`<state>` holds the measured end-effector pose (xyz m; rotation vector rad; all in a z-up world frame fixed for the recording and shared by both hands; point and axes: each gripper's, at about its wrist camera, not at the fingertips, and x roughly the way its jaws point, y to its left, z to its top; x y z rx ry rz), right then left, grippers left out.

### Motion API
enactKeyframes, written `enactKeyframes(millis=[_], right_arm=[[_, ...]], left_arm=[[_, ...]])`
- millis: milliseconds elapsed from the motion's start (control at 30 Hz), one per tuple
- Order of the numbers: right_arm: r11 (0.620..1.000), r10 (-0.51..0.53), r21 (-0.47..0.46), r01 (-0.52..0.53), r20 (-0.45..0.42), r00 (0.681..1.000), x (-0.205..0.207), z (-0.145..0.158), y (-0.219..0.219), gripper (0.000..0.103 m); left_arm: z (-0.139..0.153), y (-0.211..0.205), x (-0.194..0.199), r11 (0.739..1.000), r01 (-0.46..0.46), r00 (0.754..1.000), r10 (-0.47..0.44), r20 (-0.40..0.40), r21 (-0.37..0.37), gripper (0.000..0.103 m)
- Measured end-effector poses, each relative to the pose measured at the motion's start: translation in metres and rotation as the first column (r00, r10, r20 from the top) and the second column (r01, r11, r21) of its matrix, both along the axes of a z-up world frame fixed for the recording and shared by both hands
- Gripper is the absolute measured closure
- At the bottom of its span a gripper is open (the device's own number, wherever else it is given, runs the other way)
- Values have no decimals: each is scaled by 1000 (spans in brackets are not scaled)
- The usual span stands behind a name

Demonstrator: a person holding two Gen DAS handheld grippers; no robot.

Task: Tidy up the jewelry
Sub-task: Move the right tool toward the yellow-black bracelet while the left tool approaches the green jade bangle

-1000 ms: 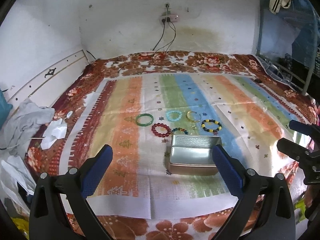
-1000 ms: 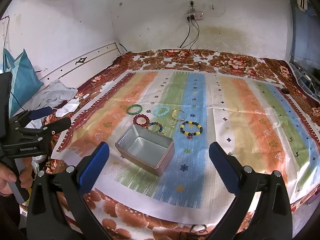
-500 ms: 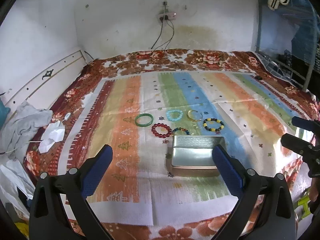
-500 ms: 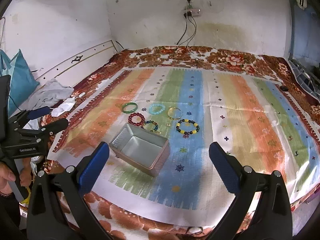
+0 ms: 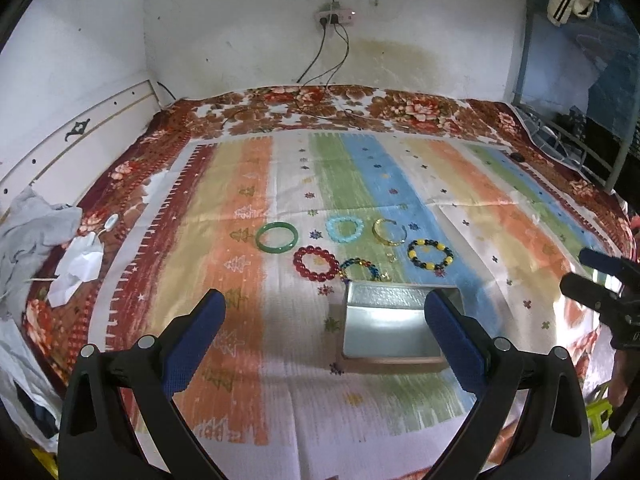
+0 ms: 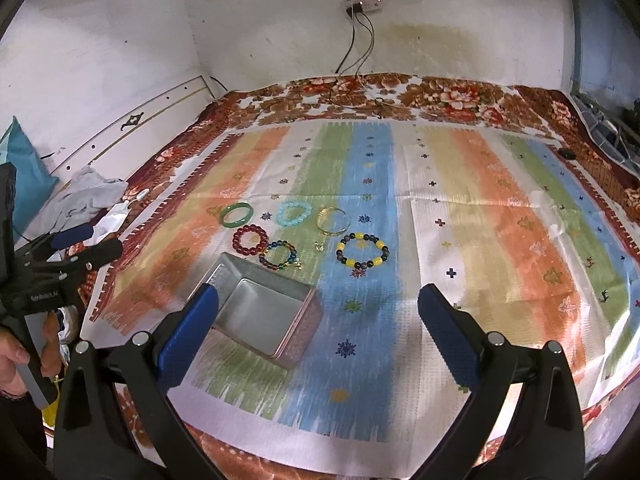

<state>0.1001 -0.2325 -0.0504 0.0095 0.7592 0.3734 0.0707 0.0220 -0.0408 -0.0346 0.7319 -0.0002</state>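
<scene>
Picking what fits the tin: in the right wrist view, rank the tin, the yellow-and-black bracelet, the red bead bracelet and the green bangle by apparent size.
1. Metal tin, nearest.
2. Yellow-and-black bracelet.
3. Red bead bracelet.
4. Green bangle, farthest, so partly perspective.

A striped cloth (image 5: pixel 400 168) in orange, green, blue and yellow bands is lying spread over a bed, and a red flowered blanket (image 5: pixel 416 106) is showing around its edges. A power strip (image 6: pixel 362 3) is hanging on the white wall (image 5: pixel 240 20), with dark cables (image 6: pixel 352 64) trailing down from it onto the blanket. A white headboard (image 5: pixel 76 136) is running along the left side. Grey clothing (image 5: pixel 28 236) is lying crumpled beside it, and white crumpled paper (image 5: pixel 78 266) is sitting near that. A teal bag (image 6: pixel 24 168) is leaning against the wall in the right wrist view. A metal rack (image 5: pixel 572 136) is standing at the far right.
</scene>
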Motion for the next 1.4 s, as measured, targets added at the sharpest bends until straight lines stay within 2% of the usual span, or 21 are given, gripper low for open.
enactKeyframes(millis=[67, 167, 200, 300, 533, 733, 1033, 1400], right_arm=[[1000, -2, -6, 2, -7, 1000, 6, -4, 1, 5], [1000, -2, -20, 2, -27, 1000, 19, -12, 1, 5], [1000, -5, -24, 5, -30, 1000, 23, -14, 1, 5], [999, -10, -31, 9, -47, 999, 36, -20, 1, 5], [999, -40, -40, 37, -76, 996, 68, -35, -1, 5], [997, -62, -45, 58, -90, 994, 94, -48, 1, 5], [995, -80, -74, 71, -136, 988, 140, -78, 6, 5], [991, -97, -107, 76, -206, 974, 178, -119, 9, 5]], left_arm=[[-2, 4, 8, 1000, -11, 1000, 11, -5, -16, 5], [-3, 17, 20, 995, -5, 1000, 4, -9, -97, 5], [-5, 20, 25, 995, -8, 1000, 7, -13, -97, 5], [-13, 23, 37, 998, -30, 999, 29, -26, -57, 5], [-31, 38, 68, 995, -79, 995, 75, -70, -67, 5], [-38, 47, 91, 992, -125, 990, 123, -70, -27, 5], [-59, 59, 134, 991, -131, 983, 128, -132, -10, 5], [-92, 69, 175, 989, -145, 968, 145, -203, 17, 5]])
